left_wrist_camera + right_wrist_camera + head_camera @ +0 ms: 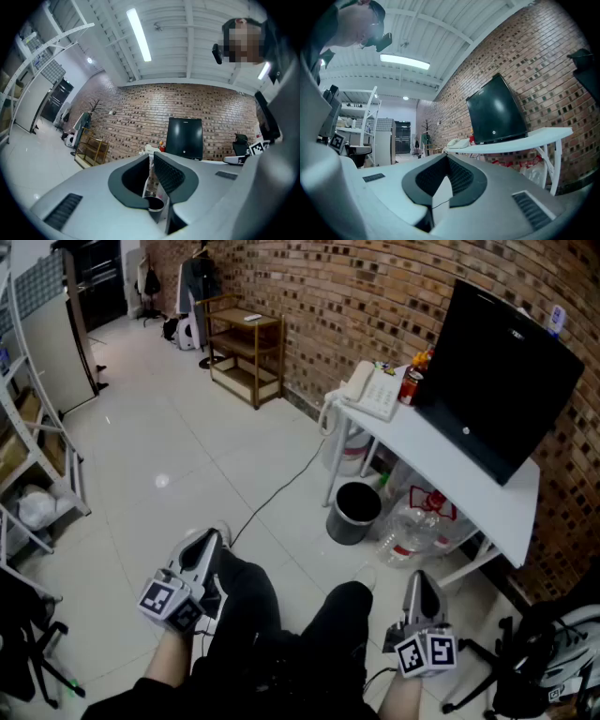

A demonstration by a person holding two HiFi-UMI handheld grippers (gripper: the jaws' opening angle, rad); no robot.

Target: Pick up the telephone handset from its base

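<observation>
The telephone handset [357, 383] lay on its base [383, 399] at the worktop's [441, 460] upper-left end, well apart from both tools. The left hand-held gripper [204, 545] and right hand-held gripper [419, 582], low in frame, were pressed together, empty.

The head view looks steeply down over the person's lap, with the white tabletop [450, 465] well off at upper right. The left gripper view rides low behind the left hand-held gripper [151, 157] and the right gripper view behind the right hand-held gripper [445, 158]. Both face roughly level. All three views share the tabletop, the black monitor [502, 371] and the brick wall [356, 296].
</observation>
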